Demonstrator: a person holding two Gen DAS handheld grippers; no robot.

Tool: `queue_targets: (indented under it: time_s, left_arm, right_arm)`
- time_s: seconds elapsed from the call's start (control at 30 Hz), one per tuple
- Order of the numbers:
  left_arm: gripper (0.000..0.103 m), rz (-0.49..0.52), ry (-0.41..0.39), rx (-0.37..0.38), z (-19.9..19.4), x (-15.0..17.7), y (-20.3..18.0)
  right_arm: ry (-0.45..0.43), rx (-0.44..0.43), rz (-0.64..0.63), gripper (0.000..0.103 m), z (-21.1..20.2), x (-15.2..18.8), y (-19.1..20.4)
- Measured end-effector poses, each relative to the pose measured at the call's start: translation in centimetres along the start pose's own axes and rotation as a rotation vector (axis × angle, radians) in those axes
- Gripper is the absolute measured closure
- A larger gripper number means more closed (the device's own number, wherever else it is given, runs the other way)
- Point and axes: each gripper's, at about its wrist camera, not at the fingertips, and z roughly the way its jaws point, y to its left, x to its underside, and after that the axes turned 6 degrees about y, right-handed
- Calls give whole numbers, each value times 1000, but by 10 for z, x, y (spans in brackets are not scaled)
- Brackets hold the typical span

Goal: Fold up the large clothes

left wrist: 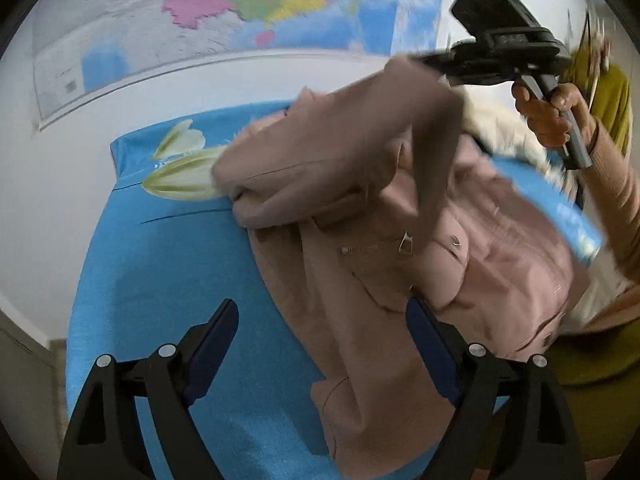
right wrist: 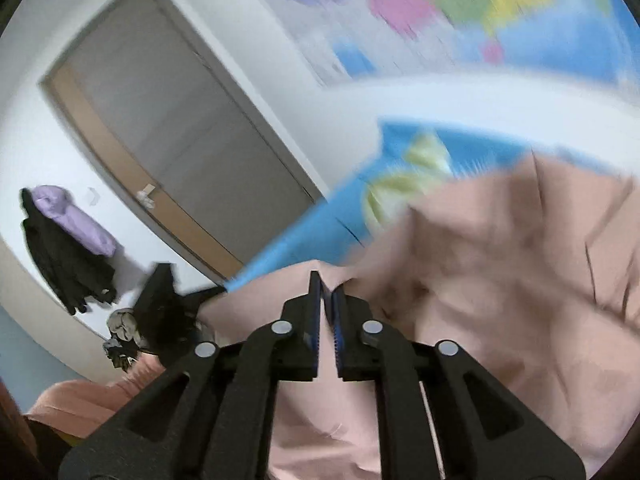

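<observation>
Nearby, wall map [left wrist: 208, 12], door [right wrist: 168, 140], hanging clothes [right wrist: 68, 240]

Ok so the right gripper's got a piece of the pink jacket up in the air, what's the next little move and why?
Probably carry the lifted part across and lay it on the body of the pink jacket. The right gripper is shut on a fold of it, held above the blue sheet, while the left gripper is open and holds nothing, free to steady the near hem.

Left tongs [left wrist: 322, 340] spread wide, low — right tongs [right wrist: 327, 292] pinched together, raised, right hand [left wrist: 550, 114] gripping handle.
</observation>
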Motion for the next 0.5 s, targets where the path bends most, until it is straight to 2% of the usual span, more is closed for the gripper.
queue_targets:
  time_s: [0.03,0.1,0.13,0.17,0.3,0.37,0.43,0.5]
  left_arm:
    - [20,-6,-16,22,-1,-4,1]
    - [18,-47,-60,96,-4,-13,7]
    - [11,-76,-75,132,-3,-21,10]
    - [10,-88,-79,152,-1,-27,11]
    - [10,-38,-34,220,29,-59,-12]
    - [10,19,-27,208,38,-68,-30]
    - [10,84,-66,136,36,-75,-50]
    - [37,75,-91,101,33,-82,-55]
  right_arm:
    - [24,40,18,93,10,10,-6]
    - [50,31,31,93,24,28,-14]
    - [46,25,32,93,27,36,-13]
    - [44,20,27,93,29,40,-12]
    - [-23,-20,10,93,21,37,-2]
    - [-53,-29,-2,94,18,24,7]
    - [-66,-63,-27,95,19,6,20]
    - [-64,-73,-67,95,22,-6,32]
